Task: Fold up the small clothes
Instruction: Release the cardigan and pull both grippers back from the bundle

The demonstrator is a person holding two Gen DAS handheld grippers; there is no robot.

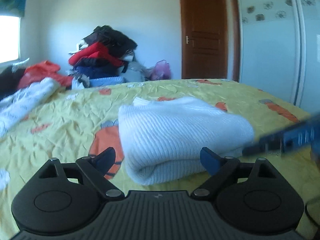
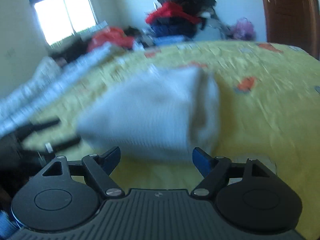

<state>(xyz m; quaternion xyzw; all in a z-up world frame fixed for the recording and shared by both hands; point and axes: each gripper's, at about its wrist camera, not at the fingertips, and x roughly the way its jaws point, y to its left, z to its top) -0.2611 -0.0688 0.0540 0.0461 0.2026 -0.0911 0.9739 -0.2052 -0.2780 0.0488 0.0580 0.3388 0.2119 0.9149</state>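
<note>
Hovering both tools low over the yellow bedspread (image 1: 66,120), I note the white knit garment (image 1: 176,138) lying centre frame in the left view, already doubled over into a thick bundle with its rounded fold facing me. It sits on open sheet, well apart from the unfolded white piece (image 1: 28,100) at the left edge and the clothes heap (image 1: 104,54) against the far wall, probably so it stays separate from unsorted laundry.

My left gripper (image 1: 158,159) is spread wide, nothing between the tips, the bundle's near edge just beyond them. My right gripper (image 2: 156,159) is likewise spread wide and empty. The right view is badly smeared, so the garment (image 2: 148,112) seems just ahead of the tips, though I cannot confirm contact. In the left view my right tool shows as a blurred streak at the right edge, beside the bundle.
</note>
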